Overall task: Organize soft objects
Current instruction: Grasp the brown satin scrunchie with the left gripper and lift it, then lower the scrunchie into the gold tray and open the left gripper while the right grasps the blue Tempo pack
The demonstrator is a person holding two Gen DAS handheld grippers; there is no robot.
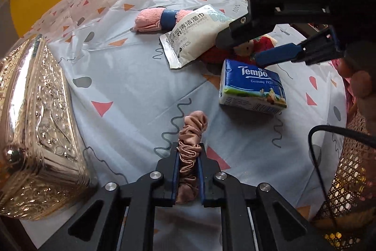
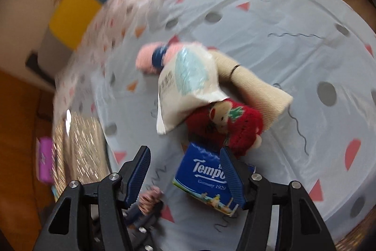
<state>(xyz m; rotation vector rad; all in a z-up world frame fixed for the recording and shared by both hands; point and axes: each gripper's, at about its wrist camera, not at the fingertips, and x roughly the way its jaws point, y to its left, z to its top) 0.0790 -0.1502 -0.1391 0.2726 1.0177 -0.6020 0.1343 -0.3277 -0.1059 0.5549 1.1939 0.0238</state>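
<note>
Your left gripper (image 1: 188, 157), frame bottom centre, clamps the satin scrunchie (image 1: 191, 147). Your right gripper (image 2: 185, 171) gapes half-wide, empty, above the Tempo tissue pack (image 2: 204, 178).

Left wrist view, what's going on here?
A person with a gripper in each hand is sorting soft items on a patterned tablecloth. The left gripper is shut on a satin scrunchie. The right gripper is open above a Tempo tissue pack, not gripping it. A wipes pack, a pink towel and a red plush toy lie farther back; a metallic box sits on the left.
</note>
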